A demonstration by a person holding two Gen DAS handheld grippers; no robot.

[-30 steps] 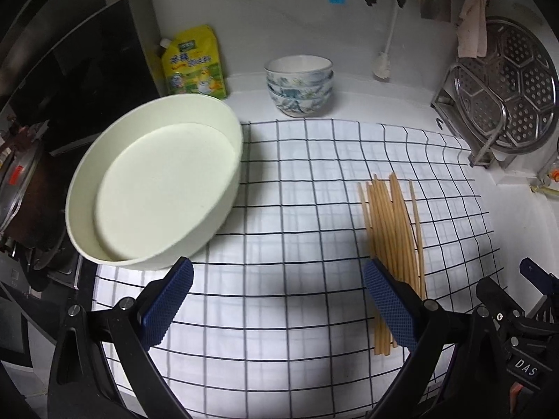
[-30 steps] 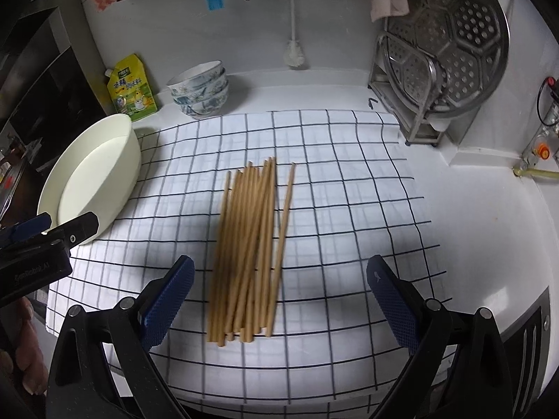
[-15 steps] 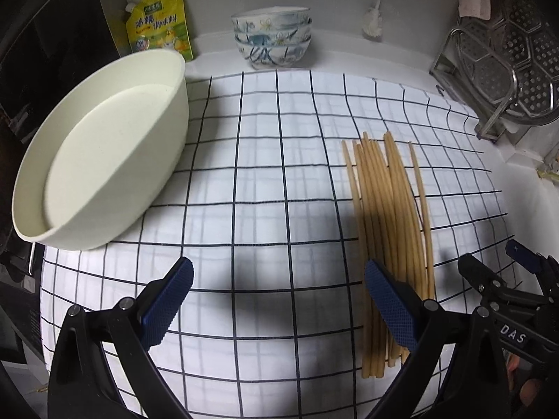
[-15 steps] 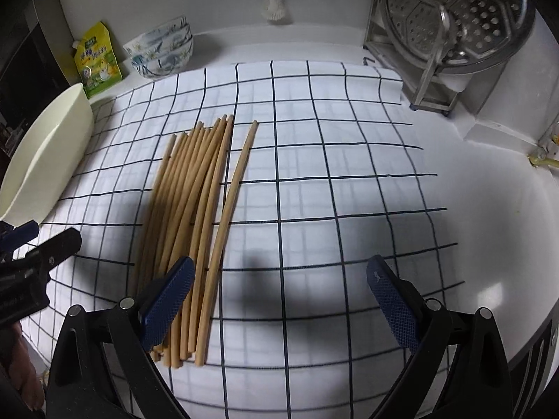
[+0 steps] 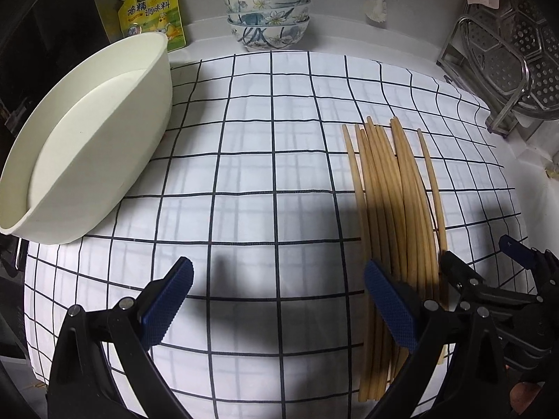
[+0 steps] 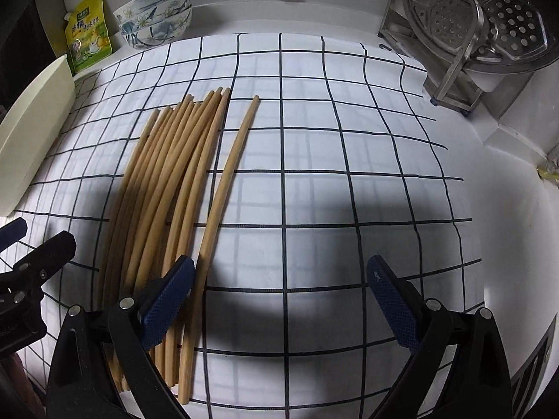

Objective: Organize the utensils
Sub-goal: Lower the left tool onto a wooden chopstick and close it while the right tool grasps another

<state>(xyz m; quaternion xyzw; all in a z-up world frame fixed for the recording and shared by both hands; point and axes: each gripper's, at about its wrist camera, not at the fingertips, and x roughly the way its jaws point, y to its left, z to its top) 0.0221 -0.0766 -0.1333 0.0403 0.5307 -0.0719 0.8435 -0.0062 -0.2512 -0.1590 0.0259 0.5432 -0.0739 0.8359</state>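
Note:
Several wooden chopsticks (image 5: 394, 202) (image 6: 174, 181) lie side by side on a white cloth with a black grid (image 5: 251, 174) (image 6: 332, 160). One chopstick (image 6: 223, 188) lies slightly apart on the right of the bundle. My left gripper (image 5: 279, 300) hovers open low over the cloth, its right pad over the bundle's near end. My right gripper (image 6: 279, 296) is open too, with its left pad above the near ends of the chopsticks. Neither holds anything. Each gripper's black frame shows at the edge of the other's view.
A cream oval basin (image 5: 87, 139) (image 6: 31, 129) sits at the cloth's left edge. Three stacked patterned bowls (image 5: 267, 17) (image 6: 157, 14) and a yellow seasoning pouch (image 5: 152, 10) stand at the back wall. A steel rack with steamer plates (image 5: 506, 52) (image 6: 471, 24) stands at the right.
Both grippers have dropped lower and moved forward over the cloth. The chopsticks now reach under the left gripper's right pad and the right gripper's left pad. Nothing was grasped.

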